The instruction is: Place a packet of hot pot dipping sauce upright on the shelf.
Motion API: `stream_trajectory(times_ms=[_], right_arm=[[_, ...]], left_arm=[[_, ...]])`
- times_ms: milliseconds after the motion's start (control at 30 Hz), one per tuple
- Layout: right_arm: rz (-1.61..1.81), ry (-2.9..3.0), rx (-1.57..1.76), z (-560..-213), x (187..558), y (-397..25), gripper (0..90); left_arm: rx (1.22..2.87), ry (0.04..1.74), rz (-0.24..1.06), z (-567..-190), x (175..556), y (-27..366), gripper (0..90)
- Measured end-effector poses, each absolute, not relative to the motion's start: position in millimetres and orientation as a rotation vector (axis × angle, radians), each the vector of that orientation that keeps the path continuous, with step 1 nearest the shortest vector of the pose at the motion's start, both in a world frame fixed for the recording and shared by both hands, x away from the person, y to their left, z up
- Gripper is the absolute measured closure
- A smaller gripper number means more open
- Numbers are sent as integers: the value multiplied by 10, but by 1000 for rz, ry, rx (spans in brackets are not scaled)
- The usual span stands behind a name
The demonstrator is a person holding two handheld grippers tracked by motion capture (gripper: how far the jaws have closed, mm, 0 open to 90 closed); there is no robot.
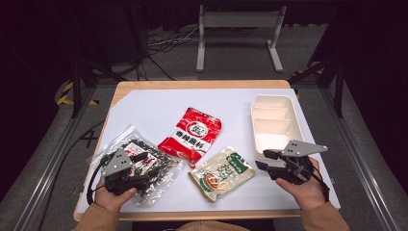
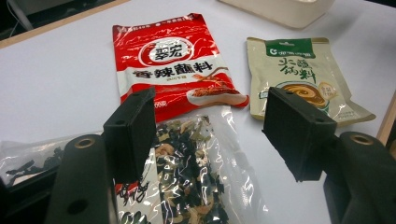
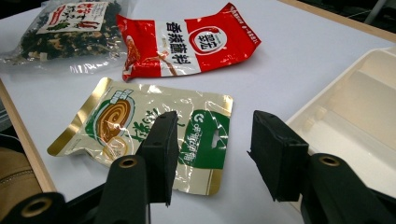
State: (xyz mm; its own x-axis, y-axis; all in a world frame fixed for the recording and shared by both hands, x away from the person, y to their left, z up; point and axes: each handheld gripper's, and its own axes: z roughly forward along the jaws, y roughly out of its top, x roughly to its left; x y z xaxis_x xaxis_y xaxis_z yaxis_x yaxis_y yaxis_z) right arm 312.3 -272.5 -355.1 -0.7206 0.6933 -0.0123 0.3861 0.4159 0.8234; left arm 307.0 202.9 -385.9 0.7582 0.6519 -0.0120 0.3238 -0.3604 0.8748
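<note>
Clear bag point(image 1: 137, 166) of dark dried seaweed mix lies under the left gripper point(image 1: 139, 167), whose jaws stand spread above it without pinching anything.

Just beyond this gripper's jaws a red seasoning packet point(image 2: 175, 65) lies flat, its lower edge overlapping the bag, with a beige sauce pouch point(image 2: 299, 77) off to the far side of one jaw. The right gripper point(image 1: 263, 160) hovers with jaws spread and empty between that pouch point(image 3: 154, 128) and a white divided tray point(image 1: 275, 122), on a white table point(image 1: 144, 110).
</note>
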Motion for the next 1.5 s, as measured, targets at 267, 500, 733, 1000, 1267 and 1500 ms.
stream_trajectory(times_ms=[267,500,733,1000,1267,1500], right_arm=[[1224,2326,907,-3552,3122,-2711,492],[1228,2328,891,-3564,3119,-2682,480],[1231,2332,887,-3563,3130,-2658,468],[1233,2339,877,-3568,3157,-2625,461],[1209,2372,871,-3617,3238,-2538,454],[1182,2403,882,-3679,3292,-2476,438]], left_arm=[[1966,737,420,-3856,3065,2036,350],[1961,743,420,-3858,3058,2046,348],[1958,753,424,-3858,3055,2067,347],[1957,757,427,-3858,3053,2074,345],[1957,759,429,-3860,3053,2078,343],[1959,761,430,-3867,3051,2074,334]])
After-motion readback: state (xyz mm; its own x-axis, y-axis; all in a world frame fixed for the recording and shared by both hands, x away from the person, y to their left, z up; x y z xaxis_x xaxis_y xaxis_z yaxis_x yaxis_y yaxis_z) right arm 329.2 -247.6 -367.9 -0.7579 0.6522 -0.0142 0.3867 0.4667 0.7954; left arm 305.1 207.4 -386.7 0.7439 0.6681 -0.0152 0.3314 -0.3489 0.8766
